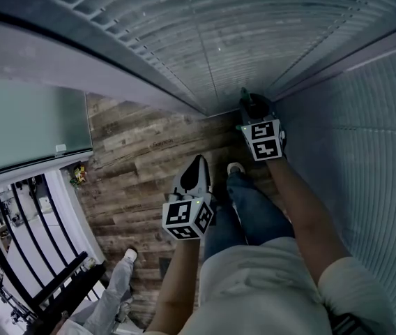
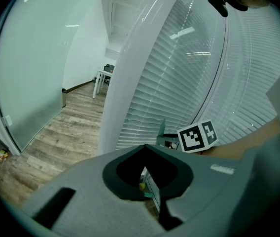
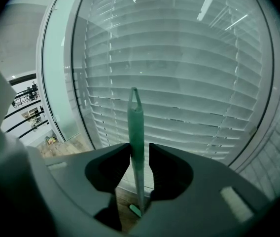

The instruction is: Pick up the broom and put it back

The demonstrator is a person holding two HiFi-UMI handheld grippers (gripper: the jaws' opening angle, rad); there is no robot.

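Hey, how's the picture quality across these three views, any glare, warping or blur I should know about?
Head view: dim and bluish, and the blinds bow outward. Left gripper view: heavy fisheye curves the white frame post, and light streaks glare across the slats. Right gripper view: the slats arc and light reflections streak over them, but the broom handle is sharp.

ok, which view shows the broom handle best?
Right gripper view: the broom handle stands upright between the right gripper's jaws, its upper length clear against the blinds. Head view shows only its green top past that gripper. Left gripper view catches a small green sliver beside the marker cube.
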